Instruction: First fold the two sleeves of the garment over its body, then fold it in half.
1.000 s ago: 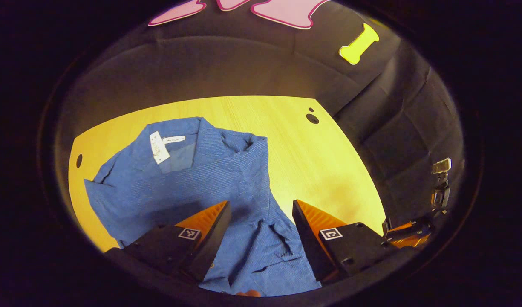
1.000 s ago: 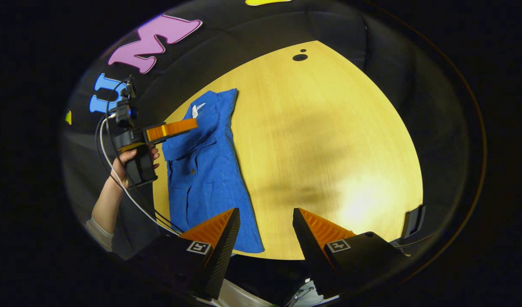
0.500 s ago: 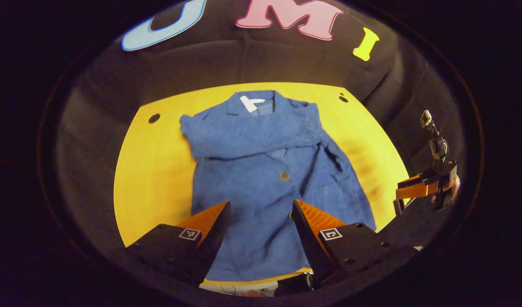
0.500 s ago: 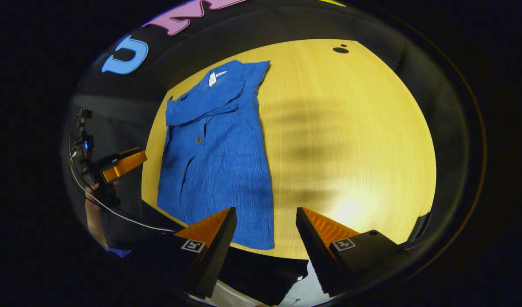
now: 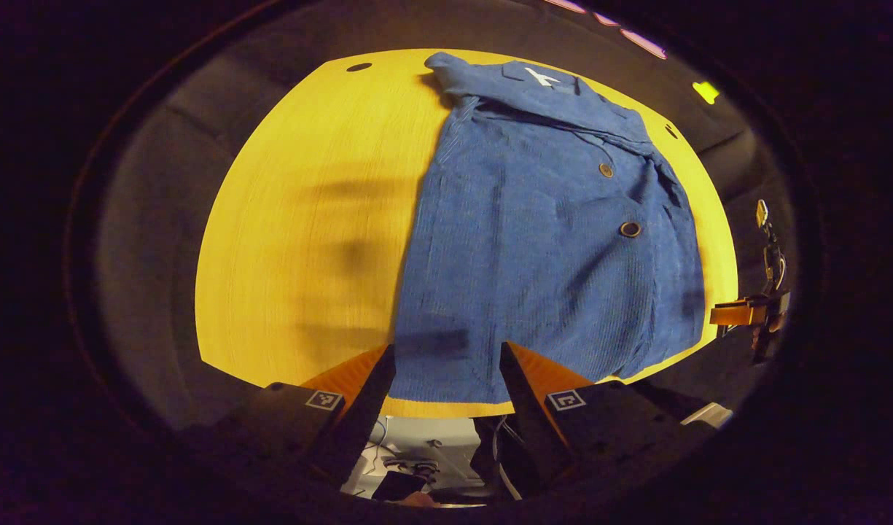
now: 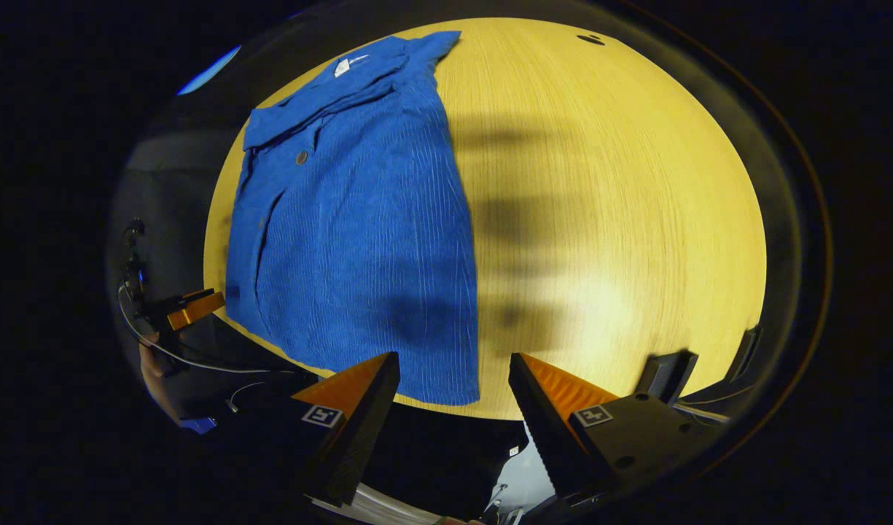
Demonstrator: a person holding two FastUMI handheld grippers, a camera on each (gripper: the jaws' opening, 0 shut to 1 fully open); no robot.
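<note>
A: Which step is this?

B: Judging by how it lies, the sleeve stage looks done. The blue ribbed corduroy shirt with dark round buttons (image 5: 541, 240) is flat on the round yellow wooden table (image 5: 300, 219), and both sleeves appear folded in across the upper body. What remains is step 2, folding it in half.

A: How do the claws stand?

B: The left gripper (image 5: 446, 364) has its 2 fingers spread apart with nothing between them. The right gripper (image 6: 453, 372) is the same, spread and empty.

A: Where is the shirt relative to them?

B: In the left gripper view the hem lies just ahead of the fingertips, the body running forward and to the right of the claw, collar farthest off. In the right gripper view the hem's corner sits just ahead of that claw's left finger, with the shirt stretching away ahead and to the left. Neither claw touches cloth.

A: What does the next move call for?

B: Probably each claw pinching 1 hem corner, lifting together, and carrying the hem forward to the collar, keeping the sleeves from slipping out.
</note>
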